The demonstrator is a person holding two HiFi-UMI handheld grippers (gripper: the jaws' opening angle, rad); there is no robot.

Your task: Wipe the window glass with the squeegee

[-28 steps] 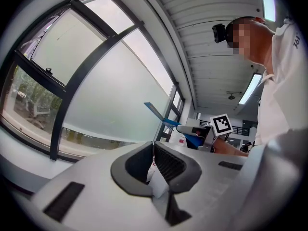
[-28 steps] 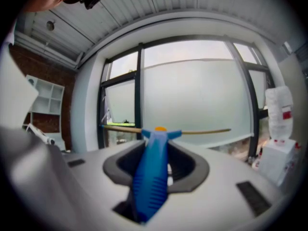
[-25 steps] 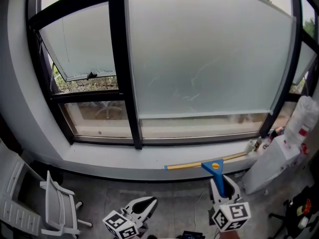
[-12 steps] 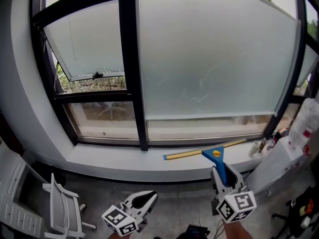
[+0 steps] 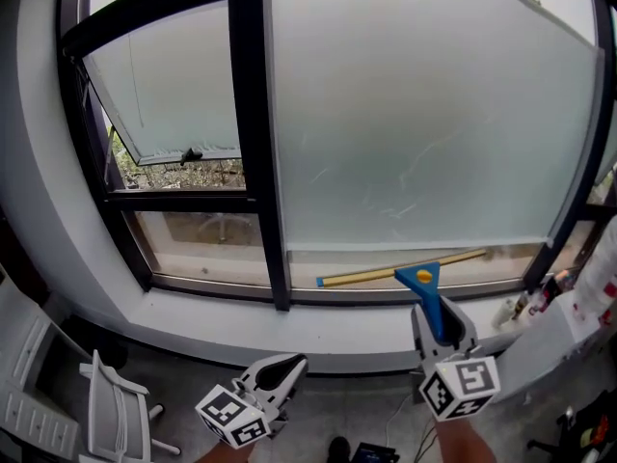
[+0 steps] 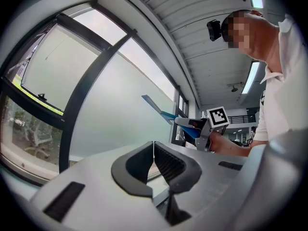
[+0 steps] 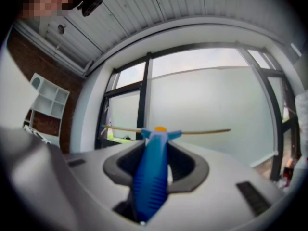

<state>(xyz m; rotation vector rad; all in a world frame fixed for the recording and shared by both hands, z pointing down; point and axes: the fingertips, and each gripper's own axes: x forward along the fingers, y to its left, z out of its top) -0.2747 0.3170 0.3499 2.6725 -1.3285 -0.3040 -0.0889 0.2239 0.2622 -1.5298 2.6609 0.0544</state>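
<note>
Squeegee (image 5: 419, 276) rose from sill to glass (image 5: 424, 114) | right gripper (image 5: 439, 324) jaws clamped its handle | left gripper (image 5: 281, 370) jaws closed, empty | likely light, stiff; hold handle.

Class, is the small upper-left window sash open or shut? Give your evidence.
Open. The sash stands away from the frame at its bottom edge, and greenery shows through the gap beneath it.

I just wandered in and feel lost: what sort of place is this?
Probably an office or workroom, indoors by a big window: tall frosted window glass in black frames, a white chair on bare floor, strip lights overhead.
</note>
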